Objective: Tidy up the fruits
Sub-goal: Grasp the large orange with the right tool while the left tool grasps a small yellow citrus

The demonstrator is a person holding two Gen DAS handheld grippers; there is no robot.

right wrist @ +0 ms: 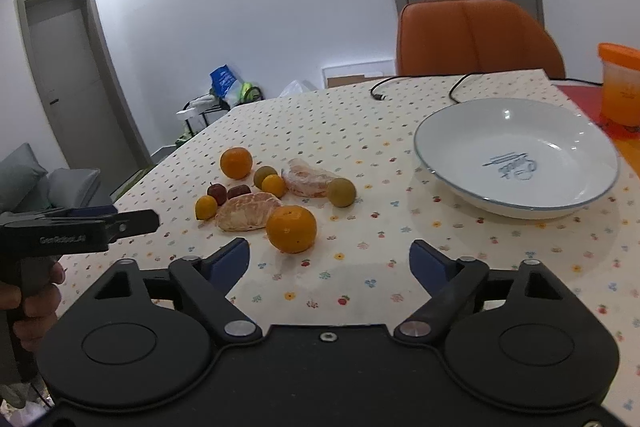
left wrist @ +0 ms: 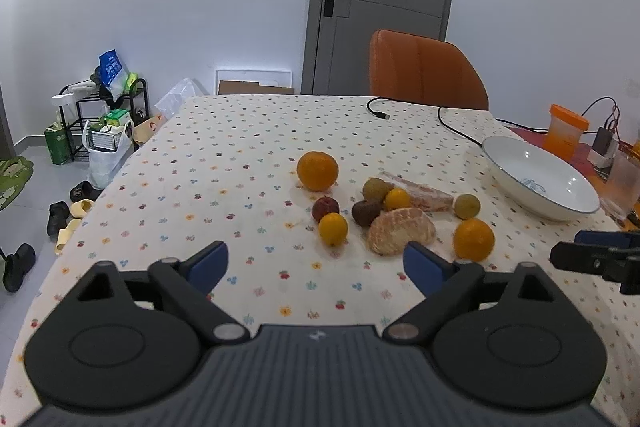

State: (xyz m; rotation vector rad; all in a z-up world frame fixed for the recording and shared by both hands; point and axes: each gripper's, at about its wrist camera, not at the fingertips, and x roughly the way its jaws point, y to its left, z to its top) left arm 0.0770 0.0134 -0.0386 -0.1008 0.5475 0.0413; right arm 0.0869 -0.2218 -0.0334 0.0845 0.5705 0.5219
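Both grippers — left gripper [left wrist: 315, 263], right gripper [right wrist: 330, 261] — hover spread wide and empty; the nearest orange [right wrist: 291, 228] sits just ahead, the bowl [right wrist: 516, 207] ahead-right, awaiting fruit.

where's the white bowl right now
The white bowl sits empty on the table's right side in both views, right of the fruit pile, beside the orange cup.

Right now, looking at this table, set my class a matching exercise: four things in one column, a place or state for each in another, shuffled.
Things:
1. white bowl
2. nearest orange
3. black cable
4. right tool

Descriptions:
A. open, holding nothing
B. empty, right of the fruit
C. at the front of the fruit cluster
D. at the table's far edge, by the chair

Pairs: 1-B, 2-C, 3-D, 4-A
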